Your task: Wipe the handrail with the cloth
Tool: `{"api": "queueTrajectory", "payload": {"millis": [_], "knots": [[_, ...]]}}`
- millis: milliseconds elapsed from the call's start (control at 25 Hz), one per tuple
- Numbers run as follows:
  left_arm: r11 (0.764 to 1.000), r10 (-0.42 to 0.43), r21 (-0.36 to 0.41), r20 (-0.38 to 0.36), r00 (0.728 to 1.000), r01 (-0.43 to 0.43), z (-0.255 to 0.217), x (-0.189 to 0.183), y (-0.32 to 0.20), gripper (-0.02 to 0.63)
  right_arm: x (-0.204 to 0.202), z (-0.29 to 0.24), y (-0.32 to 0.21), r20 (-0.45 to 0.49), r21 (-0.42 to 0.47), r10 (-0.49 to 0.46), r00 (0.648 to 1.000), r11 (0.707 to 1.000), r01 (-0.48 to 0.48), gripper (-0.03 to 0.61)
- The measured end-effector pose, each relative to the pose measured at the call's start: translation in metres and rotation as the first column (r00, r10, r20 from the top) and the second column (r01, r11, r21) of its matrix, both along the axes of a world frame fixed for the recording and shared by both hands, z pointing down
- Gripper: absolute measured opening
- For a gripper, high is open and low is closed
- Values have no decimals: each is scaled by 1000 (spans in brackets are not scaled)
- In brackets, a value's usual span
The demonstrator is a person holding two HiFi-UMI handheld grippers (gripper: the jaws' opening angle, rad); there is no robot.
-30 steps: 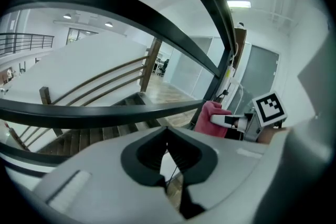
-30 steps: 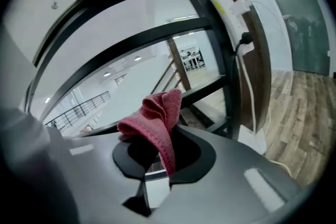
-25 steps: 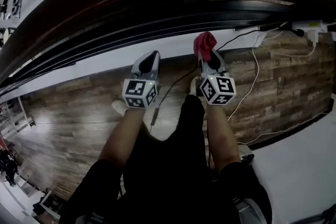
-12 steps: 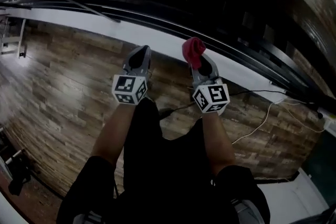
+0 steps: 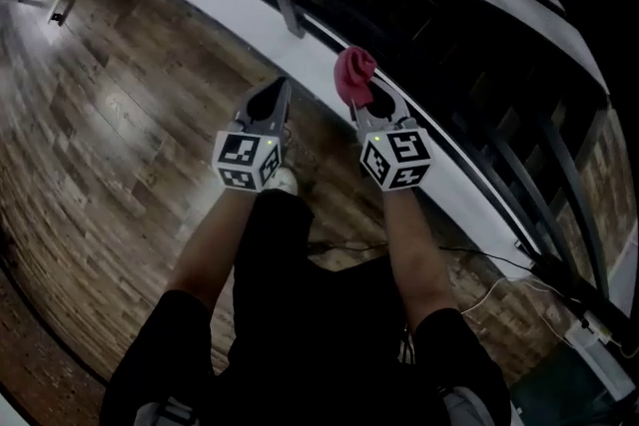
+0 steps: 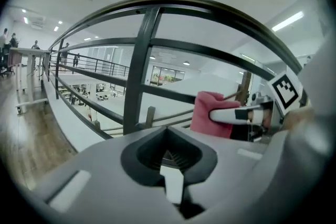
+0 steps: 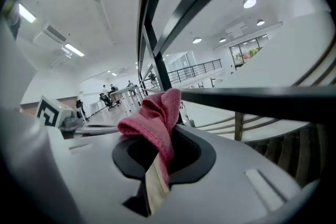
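Head view: the right gripper (image 5: 365,103) is clamped on a pink cloth (image 5: 353,75) that bunches out at its 12 o'clock. The left gripper (image 5: 277,93) hangs at its 9 o'clock over the wooden floor (image 5: 120,145), with dark railing bars (image 5: 499,115) just ahead.

Left gripper view: its jaws are pressed together on nothing. The handrail (image 6: 210,10) arcs overhead at 12 o'clock, a post (image 6: 137,71) at 11.

Right gripper view: the cloth looks soft, light and floppy, so it should drape over the rail; a bunched hold suits it. The crossbar (image 7: 252,98) at 3 o'clock could snag a sweep
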State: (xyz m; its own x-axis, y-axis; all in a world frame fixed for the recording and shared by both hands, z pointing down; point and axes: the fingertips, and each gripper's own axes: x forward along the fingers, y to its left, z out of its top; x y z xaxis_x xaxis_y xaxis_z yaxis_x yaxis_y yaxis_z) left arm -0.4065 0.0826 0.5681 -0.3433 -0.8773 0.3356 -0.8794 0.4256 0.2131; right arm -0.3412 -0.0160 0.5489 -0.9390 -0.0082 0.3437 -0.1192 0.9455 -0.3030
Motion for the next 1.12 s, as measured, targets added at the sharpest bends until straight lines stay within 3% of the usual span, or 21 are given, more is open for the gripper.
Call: {"api": "queueTrajectory", "payload": {"millis": [160, 320, 480, 640, 880, 1120], "knots": [[999, -15, 30, 64, 998, 13, 39, -45, 0, -2, -69, 31, -5, 72, -104, 37, 997, 994, -30, 49], [994, -20, 106, 135, 991, 5, 66, -97, -17, -1, -125, 52, -24, 121, -29, 96, 988, 995, -93, 49], [984, 10, 173, 163, 987, -39, 84, -125, -31, -2, -153, 64, -32, 129, -64, 169, 977, 985, -161, 48], [971, 36, 232, 123, 992, -64, 87, -133, -44, -2, -169, 64, -41, 57, 24, 176, 983, 984, -178, 48], [966, 109, 230, 54, 993, -119, 93, -122, -62, -2, -184, 75, -63, -90, 118, 238, 967, 967, -227, 48], [970, 114, 212, 52, 992, -122, 100, -126, -66, -2, -200, 95, -69, -257, 312, 228, 939, 939, -143, 48]]}}
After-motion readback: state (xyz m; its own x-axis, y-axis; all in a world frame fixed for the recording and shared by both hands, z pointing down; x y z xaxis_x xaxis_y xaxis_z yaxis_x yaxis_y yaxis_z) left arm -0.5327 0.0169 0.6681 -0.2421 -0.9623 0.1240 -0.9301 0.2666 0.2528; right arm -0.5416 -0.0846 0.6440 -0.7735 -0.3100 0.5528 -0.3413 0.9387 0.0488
